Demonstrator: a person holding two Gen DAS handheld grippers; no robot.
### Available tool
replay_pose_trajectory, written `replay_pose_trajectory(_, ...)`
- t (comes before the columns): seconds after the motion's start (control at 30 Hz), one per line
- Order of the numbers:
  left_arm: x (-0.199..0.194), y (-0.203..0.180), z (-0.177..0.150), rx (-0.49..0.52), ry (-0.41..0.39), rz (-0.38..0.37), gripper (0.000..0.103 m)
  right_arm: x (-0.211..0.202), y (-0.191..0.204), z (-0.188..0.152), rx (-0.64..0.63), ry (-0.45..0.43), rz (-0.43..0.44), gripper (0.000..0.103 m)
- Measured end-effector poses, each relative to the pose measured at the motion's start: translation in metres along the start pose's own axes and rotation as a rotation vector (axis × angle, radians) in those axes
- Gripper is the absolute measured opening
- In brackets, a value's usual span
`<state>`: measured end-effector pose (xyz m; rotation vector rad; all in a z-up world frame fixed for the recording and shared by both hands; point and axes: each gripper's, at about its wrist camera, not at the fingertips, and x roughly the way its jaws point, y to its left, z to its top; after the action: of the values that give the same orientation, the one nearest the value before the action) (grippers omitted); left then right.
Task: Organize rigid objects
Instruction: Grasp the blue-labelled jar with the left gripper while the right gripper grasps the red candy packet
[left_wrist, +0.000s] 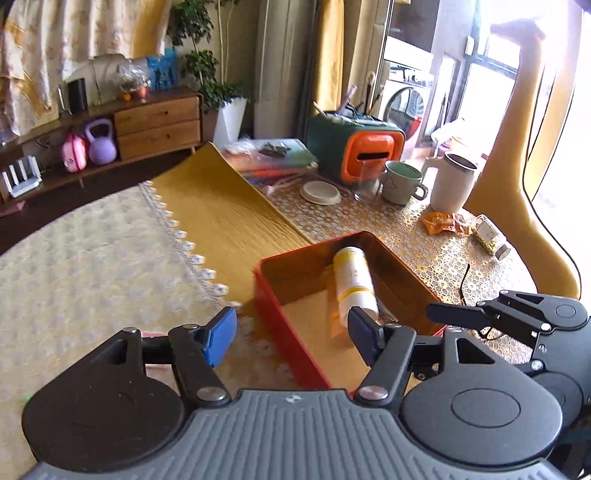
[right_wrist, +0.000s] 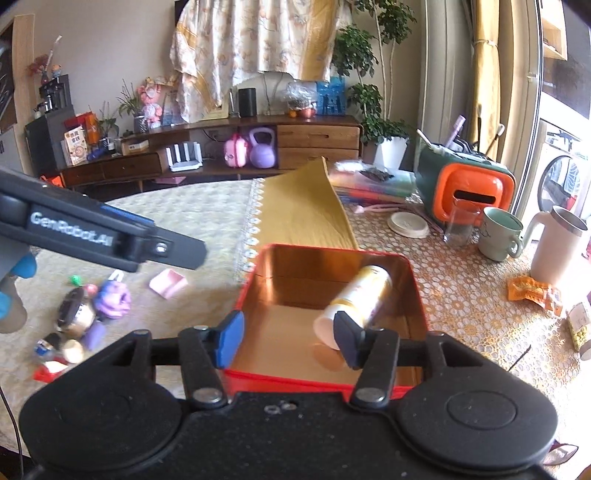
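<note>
Bench (right_wrist: 461, 295), draped in patterned cloths, carries all items. Red tin (right_wrist: 413, 291), open-topped with a gold interior, sits near its middle; seen also from the left wrist (left_wrist: 291, 332). Bottle (right_wrist: 364, 295), white and yellow, lies on its side inside the tin against the right wall (left_wrist: 354, 280). Left hand-held gripper (left_wrist: 291, 338): pads apart, holding nothing, poised over the tin's near left corner. Right hand-held gripper (right_wrist: 288, 338): pads likewise apart and empty, above the tin's near edge; its right pad overlaps the bottle's cap in view, though contact cannot be judged. White mug (right_wrist: 557, 247) and green cup (right_wrist: 500, 236) stand beyond the tin to the right. Small clutter (right_wrist: 85, 317), blurred and probably toys, lies on the bench left of the tin.
</note>
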<state>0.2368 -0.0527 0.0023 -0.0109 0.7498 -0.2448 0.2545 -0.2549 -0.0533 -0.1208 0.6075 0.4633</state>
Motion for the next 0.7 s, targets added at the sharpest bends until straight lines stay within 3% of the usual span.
replay_pose_trajectory(0.43, -0.080, 0.073, -0.050, -0.051, -0.031, 0.086, 0.072, -0.017, 0.066, -0.003, -0.063, -0.010, 0.080, 0.074)
replay_pose_trajectory(0.7, -0.104, 0.107, -0.088, -0.096, -0.029, 0.136, 0.074, -0.014, 0.098, -0.007, -0.085, -0.005, 0.133, 0.088)
